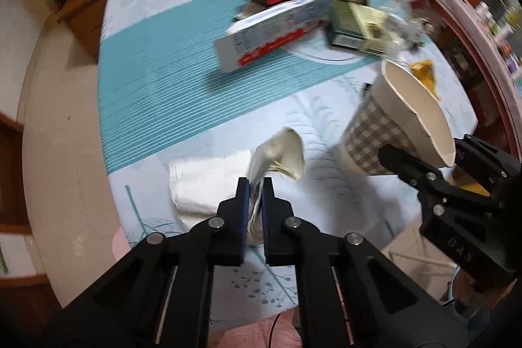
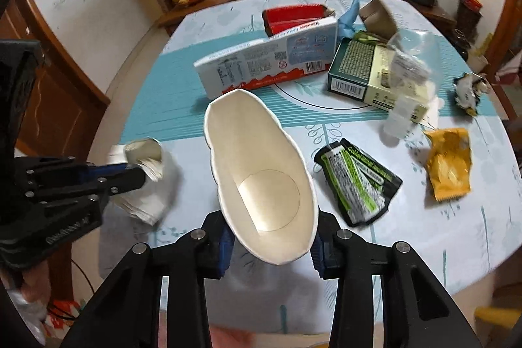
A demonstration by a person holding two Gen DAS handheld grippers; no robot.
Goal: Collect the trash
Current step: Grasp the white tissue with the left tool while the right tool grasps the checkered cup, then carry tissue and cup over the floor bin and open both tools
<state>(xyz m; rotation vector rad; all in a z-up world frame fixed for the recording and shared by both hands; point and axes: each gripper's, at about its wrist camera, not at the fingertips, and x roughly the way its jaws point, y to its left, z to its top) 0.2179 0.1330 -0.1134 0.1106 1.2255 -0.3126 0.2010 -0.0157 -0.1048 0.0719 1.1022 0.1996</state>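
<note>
Round table (image 2: 375, 250) under a pale blue and teal patterned cloth (image 1: 156, 87) fills both views, trash scattered across it. Largest item: long white carton with a red wavy band (image 2: 267, 61), lying at 12 o'clock from the right gripper in its wrist view, a red box (image 2: 295, 17) just behind it at 12. Green-and-cream box (image 2: 368, 74) at 1 o'clock, a crumpled clear plastic wrap (image 2: 411, 64) lying over its right end. Paper cup (image 2: 264, 181), checked brown-and-white outside (image 1: 375, 132), white inside, is squashed into an oval between the right gripper (image 2: 270, 245) pads, so that gripper is clamped on the cup; cup is tilted with its mouth toward the camera. White folded napkin (image 1: 208, 181) at 9 o'clock from the cup, flat on the cloth. Black-and-green foil pouch (image 2: 357, 181) at 3 o'clock, just beside the cup, apart from it. Yellow snack wrapper (image 2: 452, 162) further out at 3 o'clock. Small crumpled black-and-white wrapper (image 2: 469, 93) at 2 o'clock near the table edge. Left gripper (image 1: 254, 185) jaws are together, pinching a crumpled white paper wad (image 1: 284, 152) that sits on the napkin's right end; the wad sticks up past the fingertips.
</note>
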